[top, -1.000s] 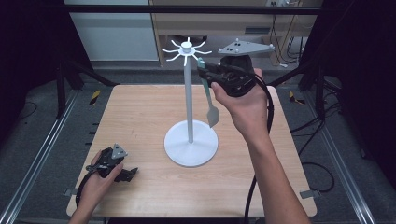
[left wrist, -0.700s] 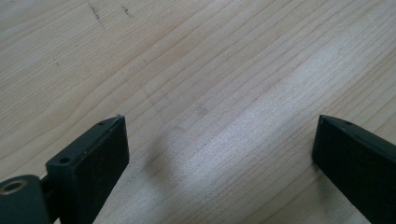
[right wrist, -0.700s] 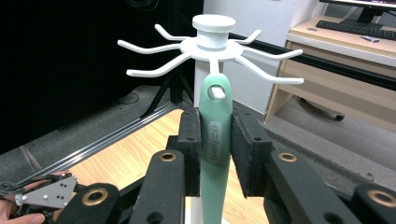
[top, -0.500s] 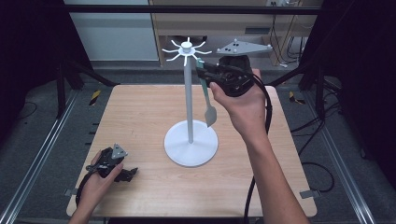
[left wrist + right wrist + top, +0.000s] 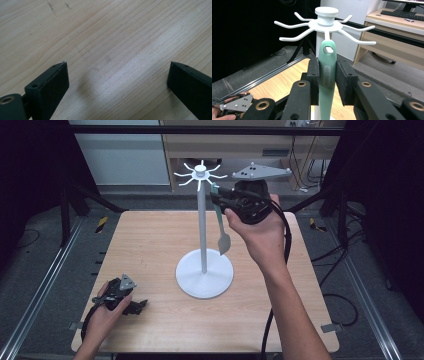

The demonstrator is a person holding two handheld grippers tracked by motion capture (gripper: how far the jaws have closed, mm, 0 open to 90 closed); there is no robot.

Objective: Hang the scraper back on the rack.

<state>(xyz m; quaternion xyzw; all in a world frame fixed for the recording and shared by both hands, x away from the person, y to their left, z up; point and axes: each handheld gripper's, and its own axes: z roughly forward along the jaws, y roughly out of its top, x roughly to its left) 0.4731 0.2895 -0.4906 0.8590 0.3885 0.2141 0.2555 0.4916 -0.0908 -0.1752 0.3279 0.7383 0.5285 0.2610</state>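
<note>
A white hook rack [image 5: 202,230] stands on a round base mid-table, its spoked top [image 5: 326,23] close ahead in the right gripper view. A mint-green utensil handle [image 5: 327,75] hangs with its hole over one hook, and its grey head [image 5: 224,242] dangles beside the pole. My right gripper [image 5: 216,195] is raised to the rack top, its pads [image 5: 314,75] pressed on both sides of the handle. My left gripper [image 5: 137,306] rests low on the wooden table [image 5: 150,235] at the front left, jaws wide apart over bare wood [image 5: 117,75].
The table's front and left edges lie close to the left hand. A black cable [image 5: 287,240] trails from the right gripper down along the forearm. Metal frame rails [image 5: 45,285] run along both sides, with a desk and cabinets beyond the far edge.
</note>
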